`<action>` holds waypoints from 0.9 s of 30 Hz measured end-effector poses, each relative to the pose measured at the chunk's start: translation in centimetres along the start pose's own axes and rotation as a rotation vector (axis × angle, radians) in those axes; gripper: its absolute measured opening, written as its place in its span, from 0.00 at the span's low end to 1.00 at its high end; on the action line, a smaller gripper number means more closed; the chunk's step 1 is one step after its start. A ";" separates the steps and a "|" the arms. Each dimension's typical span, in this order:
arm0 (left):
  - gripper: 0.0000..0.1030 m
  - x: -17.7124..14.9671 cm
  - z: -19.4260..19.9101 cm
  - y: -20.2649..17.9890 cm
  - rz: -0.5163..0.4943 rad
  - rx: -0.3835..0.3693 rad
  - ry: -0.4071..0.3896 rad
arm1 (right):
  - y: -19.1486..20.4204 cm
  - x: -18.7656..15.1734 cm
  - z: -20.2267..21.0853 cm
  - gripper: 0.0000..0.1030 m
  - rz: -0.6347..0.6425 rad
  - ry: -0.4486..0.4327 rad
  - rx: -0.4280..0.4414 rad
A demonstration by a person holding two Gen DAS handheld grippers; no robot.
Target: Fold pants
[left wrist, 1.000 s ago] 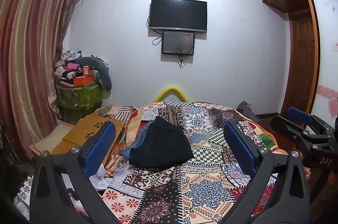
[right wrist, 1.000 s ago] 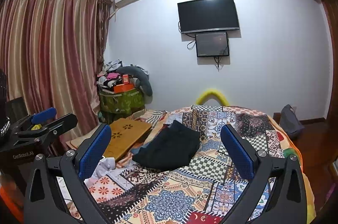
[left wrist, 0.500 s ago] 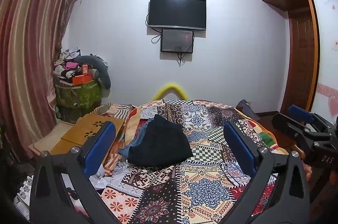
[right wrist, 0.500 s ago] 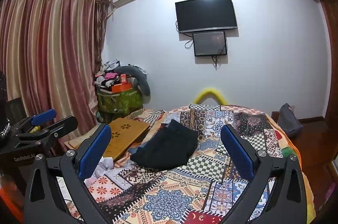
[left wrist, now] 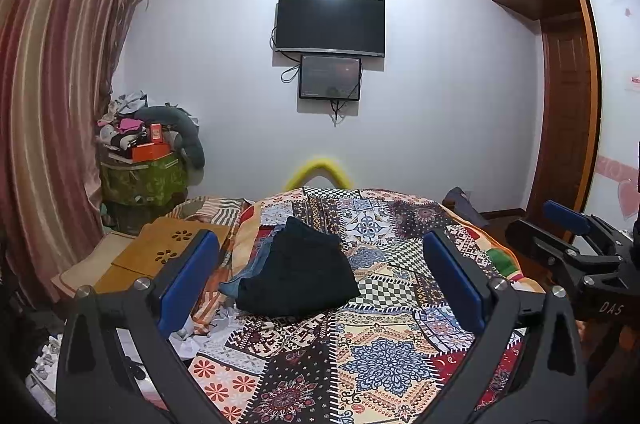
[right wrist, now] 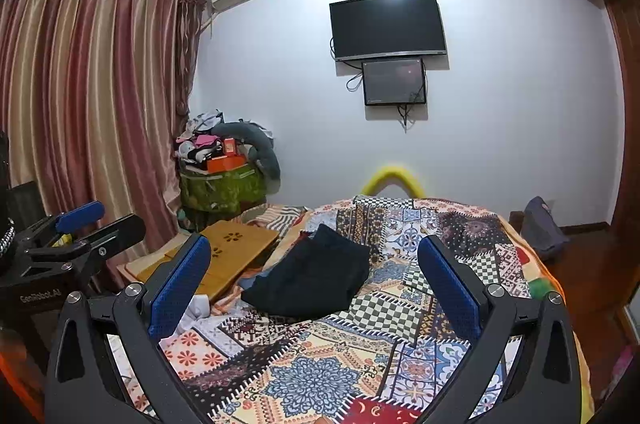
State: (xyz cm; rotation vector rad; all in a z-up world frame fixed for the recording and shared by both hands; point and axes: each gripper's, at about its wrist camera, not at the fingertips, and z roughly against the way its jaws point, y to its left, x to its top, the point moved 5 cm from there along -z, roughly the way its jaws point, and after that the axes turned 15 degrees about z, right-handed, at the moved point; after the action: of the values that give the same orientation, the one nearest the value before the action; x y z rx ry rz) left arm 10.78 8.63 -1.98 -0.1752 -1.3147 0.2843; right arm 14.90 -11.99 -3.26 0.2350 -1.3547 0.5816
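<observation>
The left claw (left wrist: 320, 288) is hanging above the near part of the bed (left wrist: 384, 364) with its blue-padded fingers (left wrist: 186, 280) spread wide and nothing between them. The right claw (right wrist: 316, 288) is doing the same, its jaws standing far apart and empty over the patchwork bedspread (right wrist: 320, 376). The pants (left wrist: 298, 276), a dark crumpled heap, are lying on the bedspread toward the left side of the bed, well ahead of both claws and touched by neither; a bit of blue denim (left wrist: 240, 278) is showing from under their left edge. A low wooden bench (right wrist: 236, 252) is sitting just left of the bed. On the far wall a television (left wrist: 331, 25) is hanging above a smaller screen (left wrist: 330, 77), and striped curtains (right wrist: 88, 96) are covering the left side of the room.
</observation>
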 end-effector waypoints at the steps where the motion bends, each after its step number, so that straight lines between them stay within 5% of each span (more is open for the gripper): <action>1: 1.00 0.0 0.0 0.0 0.000 -0.002 0.001 | 0.1 -0.1 0.0 1.00 -0.001 0.001 0.000; 27: 1.00 -0.6 -0.8 0.3 -0.001 -0.028 0.050 | -0.3 -0.4 -0.1 1.00 -0.014 0.004 -0.016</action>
State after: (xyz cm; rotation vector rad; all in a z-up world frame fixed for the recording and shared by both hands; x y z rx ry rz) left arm 11.36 8.76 -2.87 -0.2038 -1.2697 0.2597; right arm 15.11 -12.29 -3.59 0.2300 -1.3528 0.5593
